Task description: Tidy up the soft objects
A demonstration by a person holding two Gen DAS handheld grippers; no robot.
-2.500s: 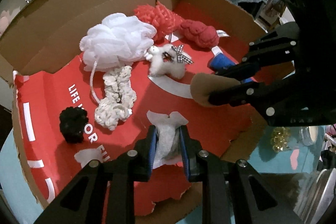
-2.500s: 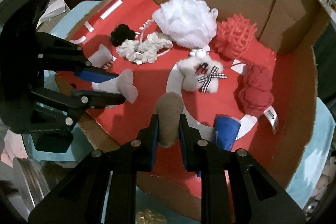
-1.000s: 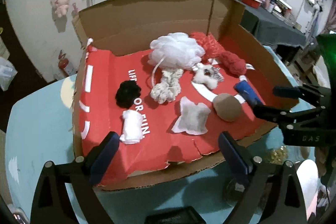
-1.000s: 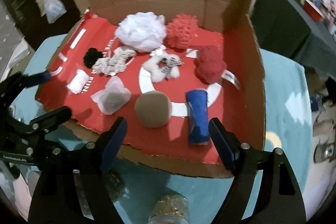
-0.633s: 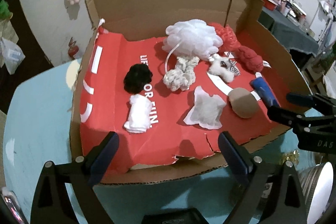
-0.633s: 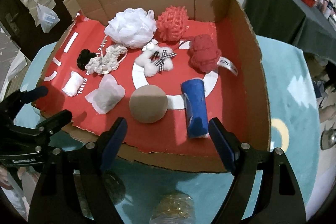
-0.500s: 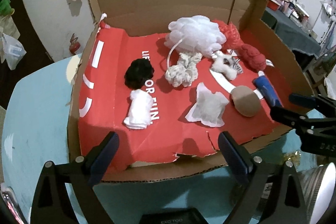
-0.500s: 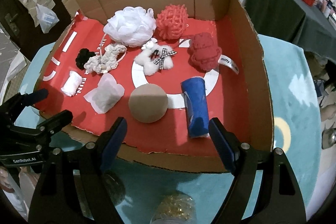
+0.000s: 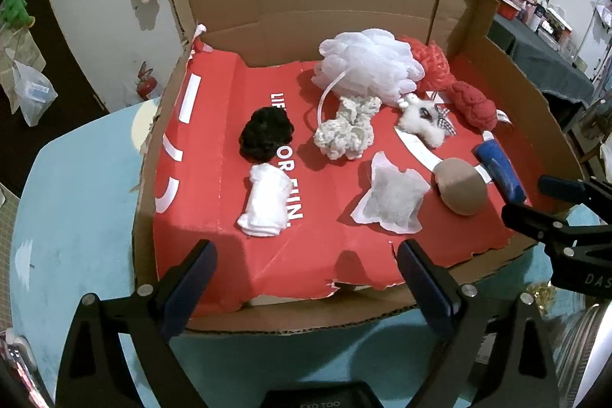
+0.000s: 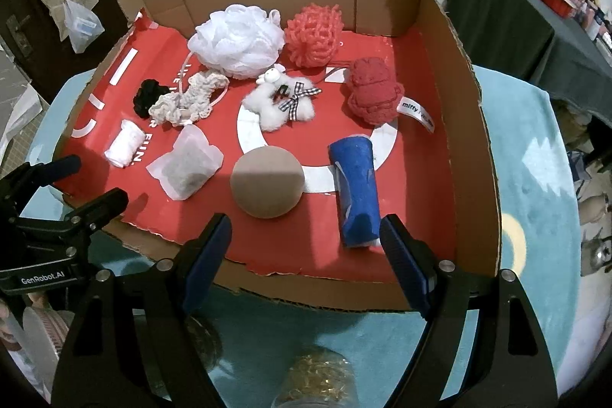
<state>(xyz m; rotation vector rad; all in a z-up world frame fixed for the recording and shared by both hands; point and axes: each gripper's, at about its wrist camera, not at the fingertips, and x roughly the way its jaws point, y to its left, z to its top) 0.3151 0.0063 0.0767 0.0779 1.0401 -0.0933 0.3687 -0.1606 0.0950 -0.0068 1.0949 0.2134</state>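
Jaws on my left gripper (image 9: pixel 304 266) stand spread and empty before the cardboard box (image 10: pixel 468 125). Across its red floor I see a white cloth roll (image 10: pixel 125 143), gauzy sachet (image 10: pixel 185 168), tan round puff (image 10: pixel 267 187) and blue roll (image 10: pixel 357 191), all apart. My right gripper (image 10: pixel 306 239) is likewise spread, holding nothing.

Soft objects (image 10: pixel 267 186) in box (image 10: pixel 466 148), box on table (image 10: pixel 535 148)
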